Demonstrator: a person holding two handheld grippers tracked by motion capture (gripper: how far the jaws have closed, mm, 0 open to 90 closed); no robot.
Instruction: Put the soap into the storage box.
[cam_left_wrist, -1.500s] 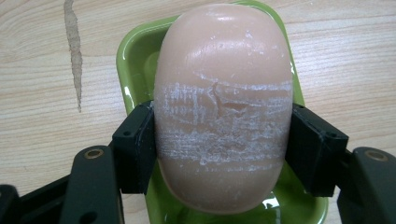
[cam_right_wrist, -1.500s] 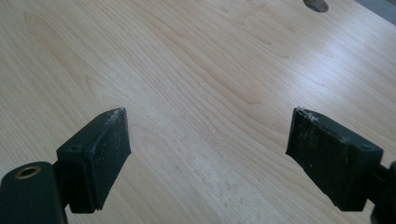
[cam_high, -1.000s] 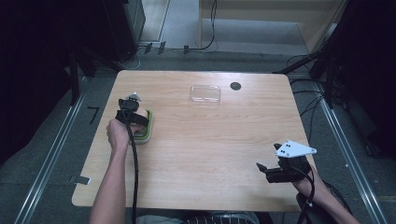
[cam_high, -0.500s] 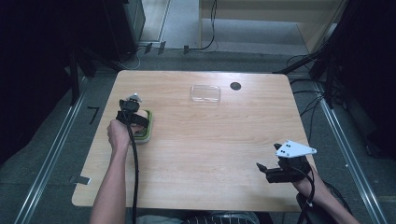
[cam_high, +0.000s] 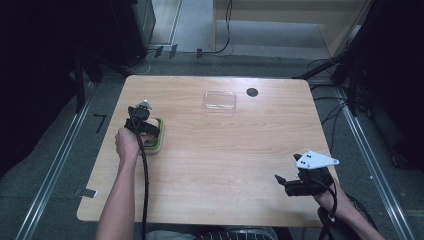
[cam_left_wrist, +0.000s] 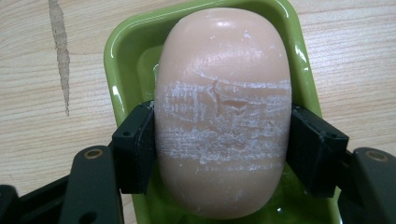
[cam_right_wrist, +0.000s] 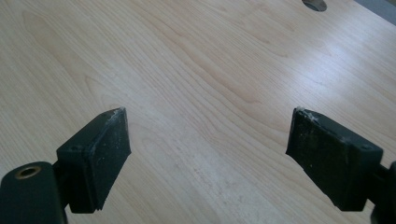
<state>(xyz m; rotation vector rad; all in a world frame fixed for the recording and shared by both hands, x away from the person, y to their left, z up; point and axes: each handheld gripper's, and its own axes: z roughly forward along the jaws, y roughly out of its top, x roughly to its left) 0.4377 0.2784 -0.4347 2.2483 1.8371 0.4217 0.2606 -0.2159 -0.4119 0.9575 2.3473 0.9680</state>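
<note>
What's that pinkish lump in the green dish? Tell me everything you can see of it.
It looks like a bar of soap: a smooth, rounded oval, pale peach, with a waxy sheen. A band of whitish scuffs and small cracks runs across its middle. It lies lengthwise in the green dish, which sits near the table's left edge. The left gripper is shut on it, a black pad pressing each long side.

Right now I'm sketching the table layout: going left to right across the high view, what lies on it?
Left hand-held gripper on the soap in the green dish → clear lid → dark hole → right hand-held gripper.
</note>
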